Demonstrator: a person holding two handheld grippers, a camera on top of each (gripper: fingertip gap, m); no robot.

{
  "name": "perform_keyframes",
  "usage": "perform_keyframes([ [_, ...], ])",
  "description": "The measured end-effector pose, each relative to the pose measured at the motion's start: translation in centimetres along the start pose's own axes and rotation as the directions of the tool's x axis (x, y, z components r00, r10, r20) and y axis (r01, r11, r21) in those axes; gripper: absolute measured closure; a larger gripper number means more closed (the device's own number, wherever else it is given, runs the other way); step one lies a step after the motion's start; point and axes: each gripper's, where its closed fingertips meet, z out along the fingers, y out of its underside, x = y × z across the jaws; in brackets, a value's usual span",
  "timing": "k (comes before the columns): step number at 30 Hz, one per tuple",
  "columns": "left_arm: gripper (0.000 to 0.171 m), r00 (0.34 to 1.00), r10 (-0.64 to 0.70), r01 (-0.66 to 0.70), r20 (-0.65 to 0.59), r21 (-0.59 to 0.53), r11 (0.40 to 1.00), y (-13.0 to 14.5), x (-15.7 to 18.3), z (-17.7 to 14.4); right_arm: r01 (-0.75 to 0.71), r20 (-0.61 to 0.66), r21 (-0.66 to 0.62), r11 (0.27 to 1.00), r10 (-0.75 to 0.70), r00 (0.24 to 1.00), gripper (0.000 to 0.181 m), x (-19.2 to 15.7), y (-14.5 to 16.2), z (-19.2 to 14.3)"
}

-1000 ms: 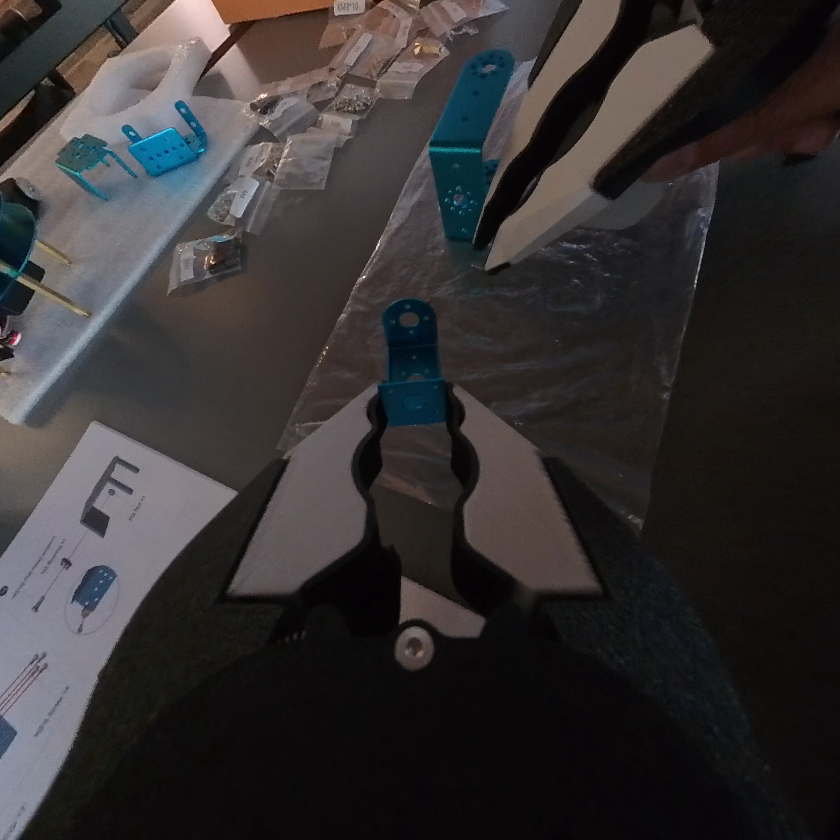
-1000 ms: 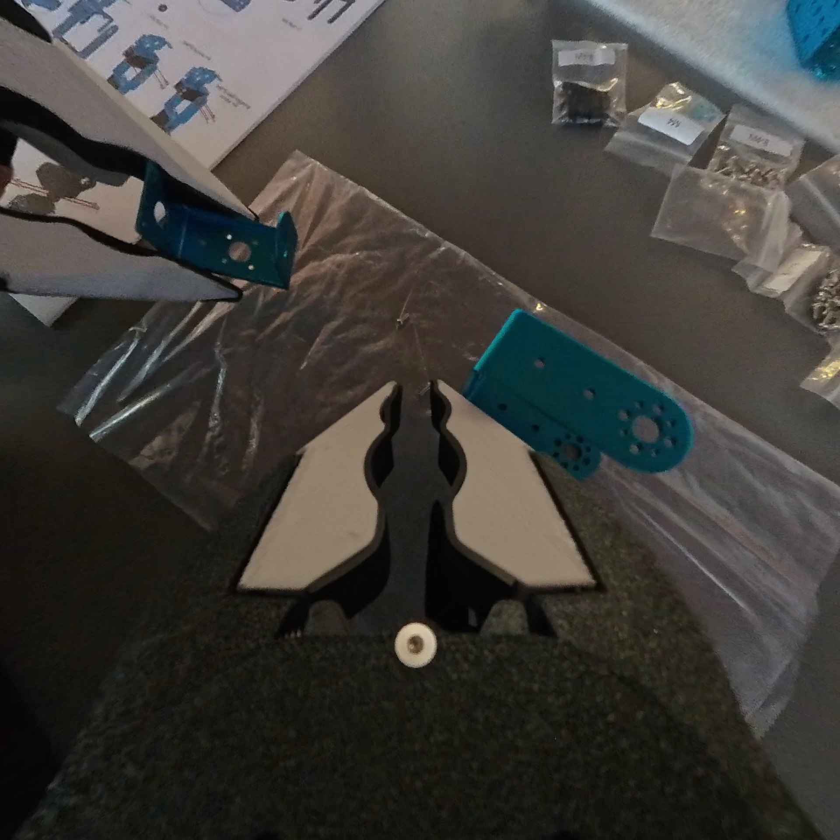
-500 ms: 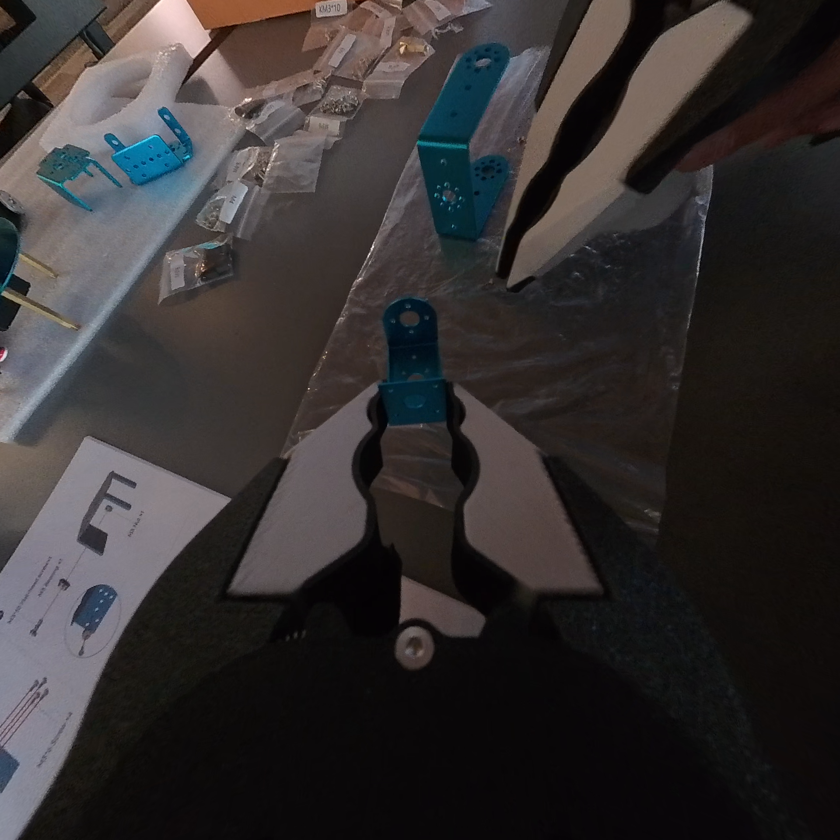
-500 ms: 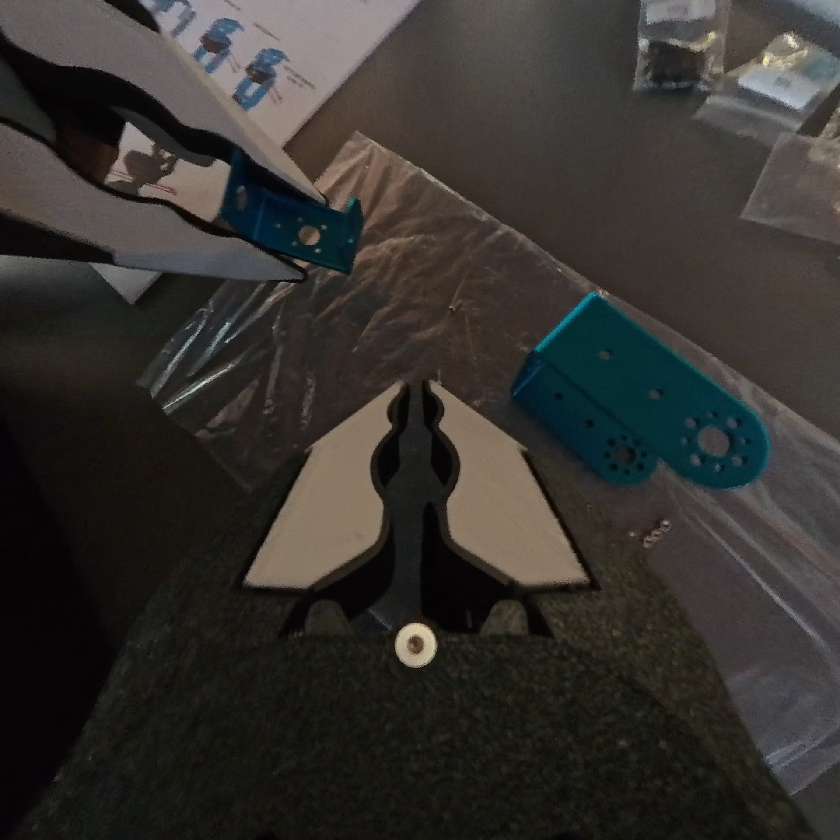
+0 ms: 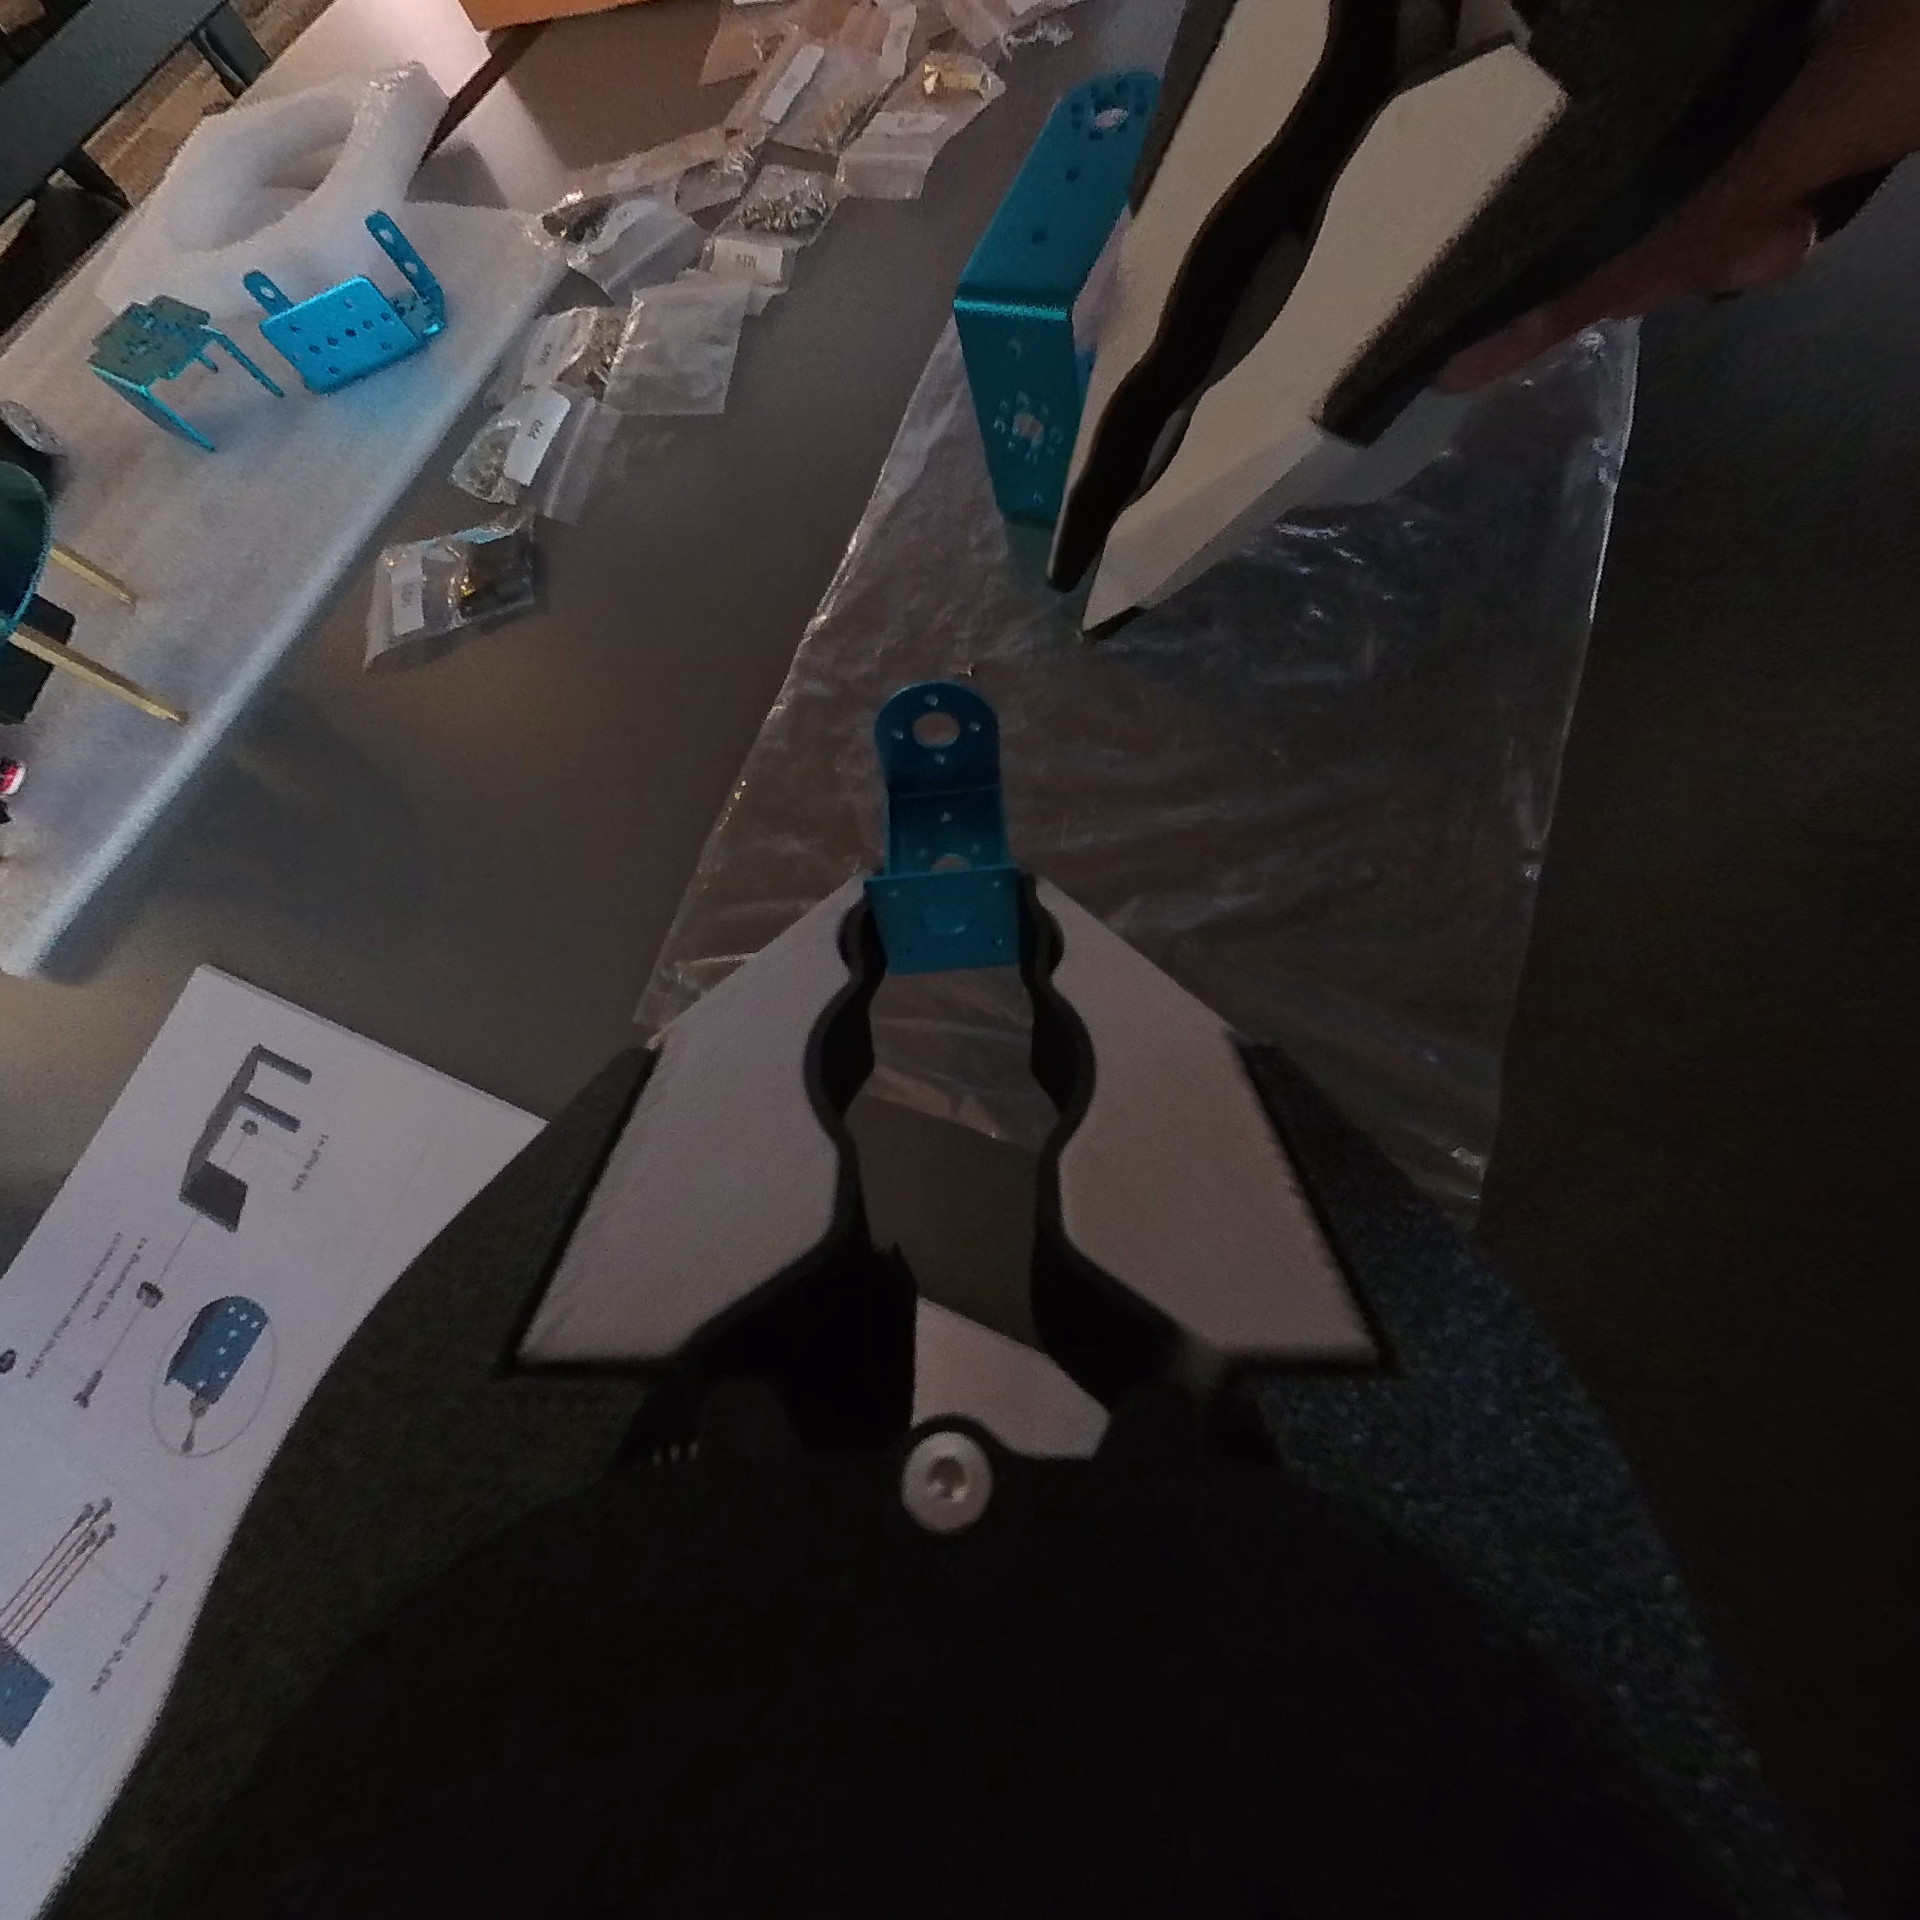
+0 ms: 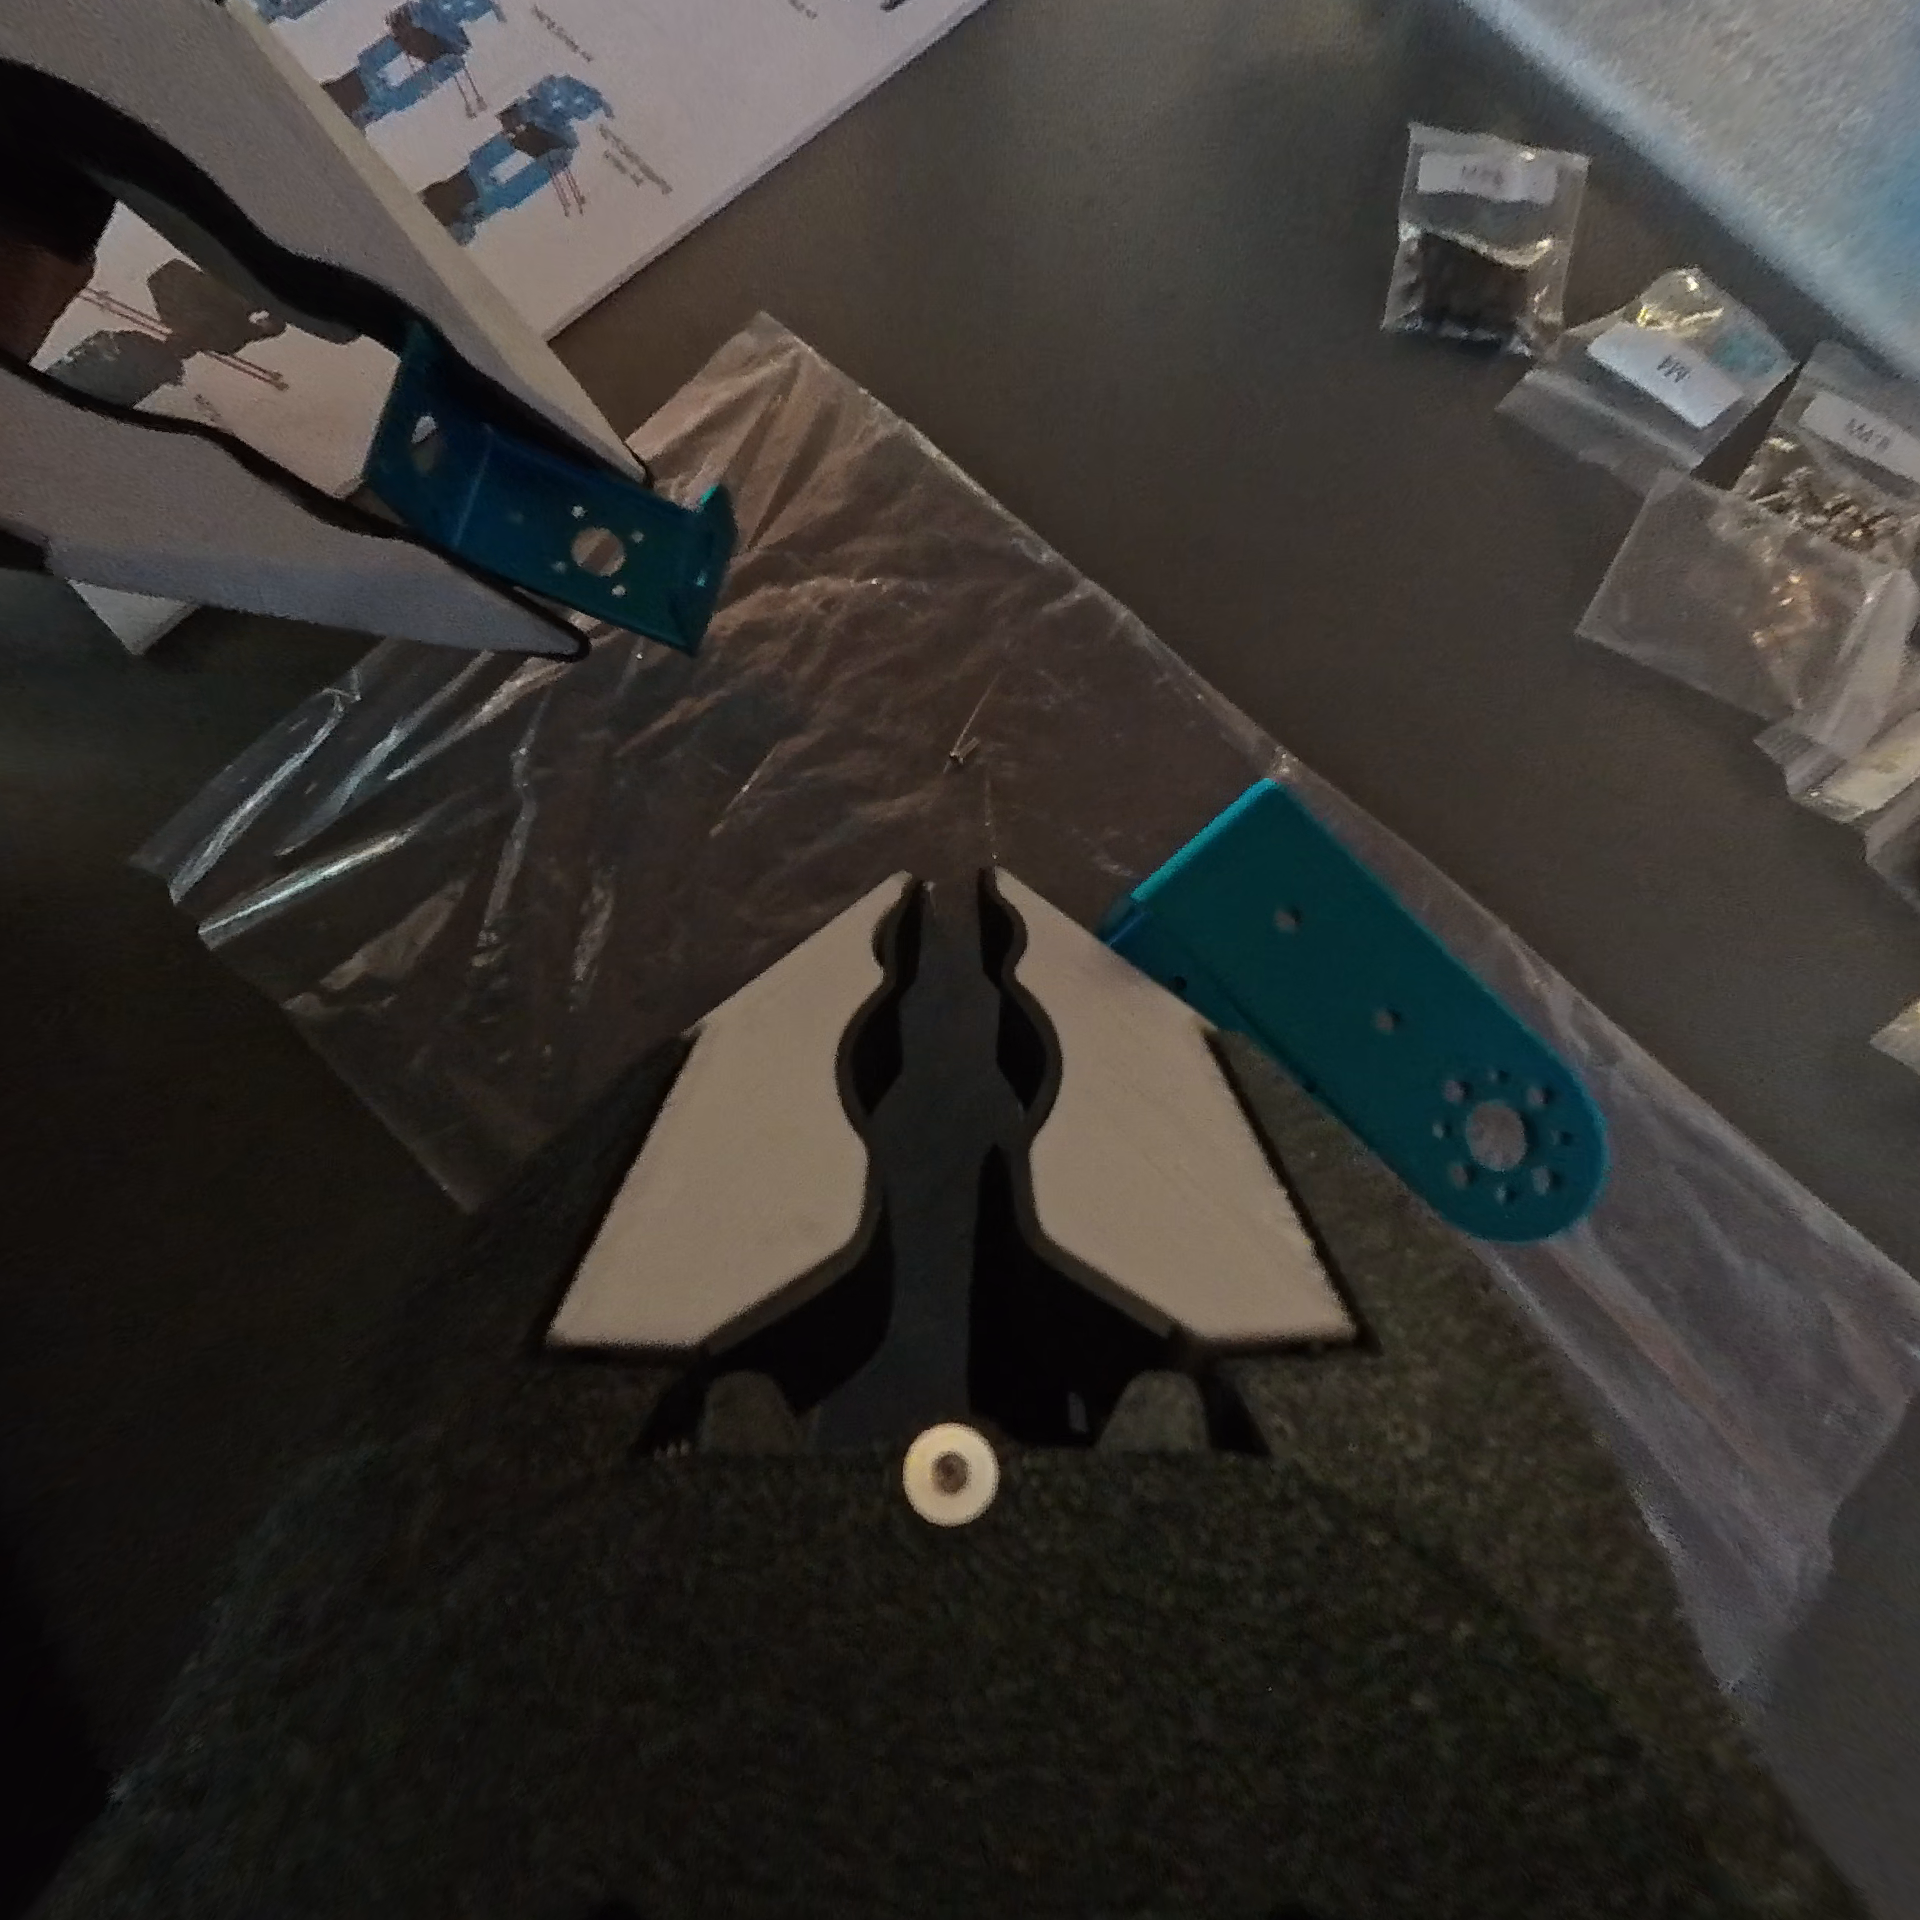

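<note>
My left gripper point(image 5: 945, 909) is shut on a small blue angle bracket point(image 5: 935, 748) and holds it above a clear plastic bag point(image 5: 1299, 831). The right wrist view shows this gripper point(image 6: 613, 582) at the upper left with the bracket point(image 6: 582, 540). My right gripper point(image 6: 953, 883) is nearly shut, with nothing visible between its tips. It hovers low over the bag point(image 6: 623, 779). A large blue U-bracket point(image 6: 1351, 1018) lies right beside its right finger. The left wrist view shows the right gripper point(image 5: 1081, 608) in front of the U-bracket point(image 5: 1023, 343). A tiny screw point(image 6: 961, 753) lies ahead of its tips.
A white instruction sheet point(image 5: 208, 1195) lies at the near left. Several small bags of screws point(image 5: 623, 343) lie on the dark table. A white foam sheet point(image 5: 260, 499) carries more blue brackets point(image 5: 343, 322). A person's hand point(image 5: 1662, 239) holds the right gripper. Spacing between my two grippers at the tips: around 8 centimeters. To reach the large blue U-bracket point(image 6: 1351, 1018) in a straight line is about 7 centimeters for my right fingers, about 15 centimeters for my left. It turns up in the left wrist view point(image 5: 1083, 191) as well.
The right gripper swung away from the large U-bracket and has come back close beside it. The left gripper keeps its hold on the small bracket, almost unmoved.
</note>
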Motion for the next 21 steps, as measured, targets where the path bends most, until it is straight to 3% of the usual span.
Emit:
perform_keyframes([
  [8,0.148,1.000,0.004,-0.004,0.000,-0.013,1.000,0.2,0.0,0.1,-0.008,0.070,-0.009,1.000,0.009,0.998,0.172,-1.1,0.2,0.4],
  [21,0.148,1.000,0.016,-0.016,0.000,-0.018,1.000,0.3,0.1,0.1,-0.035,0.073,-0.015,0.999,0.036,0.997,0.179,-1.3,0.4,0.4],
])
